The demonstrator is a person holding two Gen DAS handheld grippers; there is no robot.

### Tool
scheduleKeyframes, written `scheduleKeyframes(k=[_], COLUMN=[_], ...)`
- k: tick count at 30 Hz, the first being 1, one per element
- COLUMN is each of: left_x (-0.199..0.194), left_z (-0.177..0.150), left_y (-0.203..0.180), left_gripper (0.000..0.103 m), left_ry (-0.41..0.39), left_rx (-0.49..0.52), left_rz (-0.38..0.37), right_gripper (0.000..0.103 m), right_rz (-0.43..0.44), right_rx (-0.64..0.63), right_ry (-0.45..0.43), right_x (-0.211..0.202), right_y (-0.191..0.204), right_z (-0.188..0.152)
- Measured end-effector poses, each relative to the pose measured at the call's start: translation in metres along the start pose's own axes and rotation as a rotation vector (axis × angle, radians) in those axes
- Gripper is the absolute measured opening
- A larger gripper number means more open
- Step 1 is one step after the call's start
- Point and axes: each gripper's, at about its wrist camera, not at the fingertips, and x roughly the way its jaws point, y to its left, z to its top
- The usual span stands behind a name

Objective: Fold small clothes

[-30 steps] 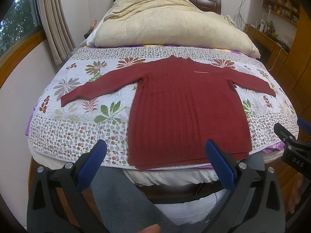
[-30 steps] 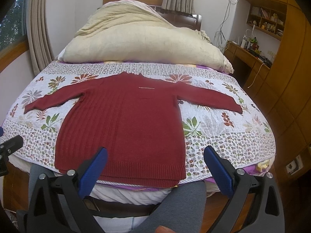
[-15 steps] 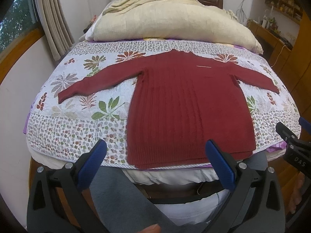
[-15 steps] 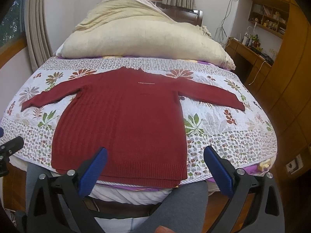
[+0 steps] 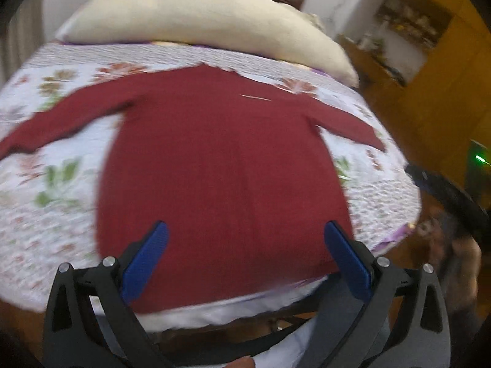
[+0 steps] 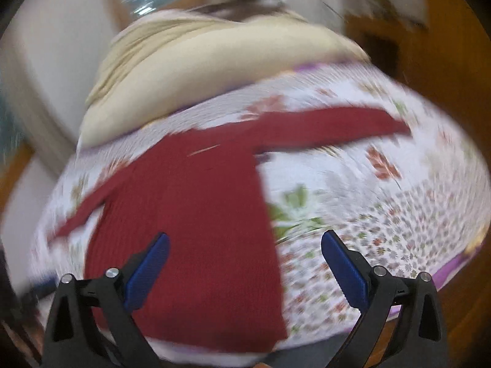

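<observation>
Still only approaching: left gripper (image 5: 245, 233) and right gripper (image 6: 245, 243) spread, empty, over flat red sweater (image 5: 221, 165); next, pinch near hem.

Soft, even indoor daylight; no hard shadows. Heavy motion blur, worst in right wrist view. Fisheye bending, dark vignette at corners.

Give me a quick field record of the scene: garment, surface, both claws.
garment: red sweater, spread flat, sleeves out to both sides, unfolded
surface: floral quilt on a bed, hem near the front edge
behind: beige duvet
left claw: open, empty, above the hem
right claw: open, empty, near the sweater's right side
image: both views motion-blurred
</observation>
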Motion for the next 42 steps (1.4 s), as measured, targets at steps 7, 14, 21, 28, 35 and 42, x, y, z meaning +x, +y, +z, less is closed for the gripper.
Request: scheduleKeyframes(k=[7, 14, 21, 28, 35, 42], left_x=[0.044, 0.081, 0.109, 0.101, 0.095, 0.088], left_z=[0.010, 0.018, 0.028, 0.034, 0.035, 0.027], left_y=[-0.020, -0.038, -0.044, -0.033, -0.019, 0.024], left_gripper=[0.100, 0.100, 0.100, 0.100, 0.100, 0.100], left_ry=[0.026, 0.073, 0.116, 0.032, 0.034, 0.076], left_rx=[0.031, 0.060, 0.040, -0.006, -0.057, -0.234], left_rz=[-0.105, -0.091, -0.100, -0.059, 0.005, -0.039], right_gripper=[0.088, 0.065, 0.059, 0.058, 0.018, 0.015], right_rz=[0.106, 0.236, 0.159, 0.114, 0.095, 0.047], right_rx=[0.541, 0.868, 0.995, 0.994, 0.931, 0.644], right_ry=[-0.024, -0.147, -0.128, -0.155, -0.130, -0.208], right_x=[0.061, 0.112, 0.169, 0.184, 0.187, 0.137], right_y=[-0.187, -0.311, -0.352, -0.351, -0.348, -0.269], right_z=[0.076, 0.121, 0.135, 0.152, 0.166, 0.223])
